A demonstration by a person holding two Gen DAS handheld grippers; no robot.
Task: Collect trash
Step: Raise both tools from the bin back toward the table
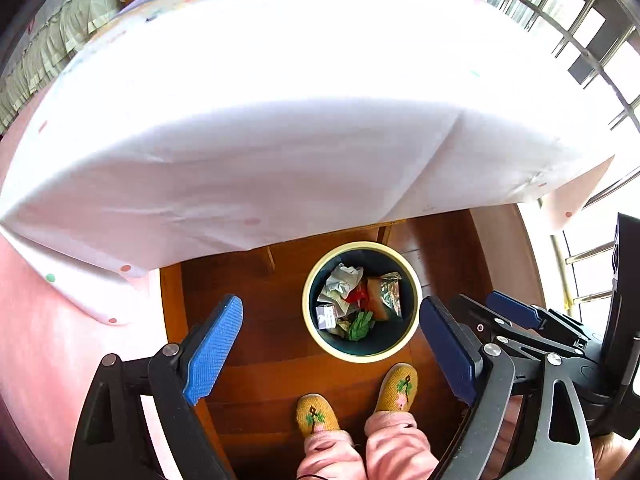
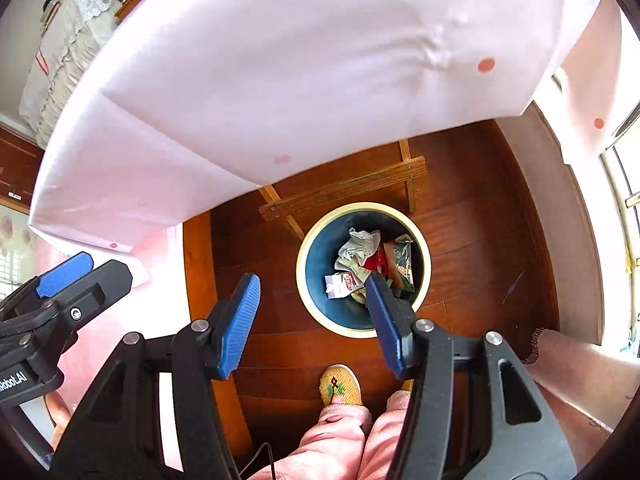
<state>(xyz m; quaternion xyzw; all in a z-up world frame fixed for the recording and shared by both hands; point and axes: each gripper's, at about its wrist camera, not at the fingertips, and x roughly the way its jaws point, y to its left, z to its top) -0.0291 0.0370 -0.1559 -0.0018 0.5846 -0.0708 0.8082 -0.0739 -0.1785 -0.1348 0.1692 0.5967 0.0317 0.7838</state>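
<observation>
A round bin with a cream rim (image 1: 308, 320) (image 2: 301, 280) and dark blue inside stands on the wooden floor below both grippers. Crumpled paper (image 1: 340, 280) (image 2: 358, 246), a foil snack wrapper (image 1: 390, 296) (image 2: 402, 258), a red scrap (image 1: 357, 295) and a green scrap (image 1: 360, 326) lie inside it. My left gripper (image 1: 332, 344) hangs open above the bin with nothing between its blue pads. My right gripper (image 2: 312, 320) is open too, empty, its right pad (image 2: 382, 320) overlapping the bin's near side. The right gripper also shows at the right edge of the left wrist view.
A table with a white polka-dot cloth (image 1: 280, 120) (image 2: 300, 60) fills the upper part of both views, its wooden legs (image 2: 344, 190) just behind the bin. A person's yellow slippers (image 1: 396, 388) (image 2: 340, 386) and pink trousers (image 1: 380, 448) stand in front of it. Window bars (image 1: 580, 32) run along the right.
</observation>
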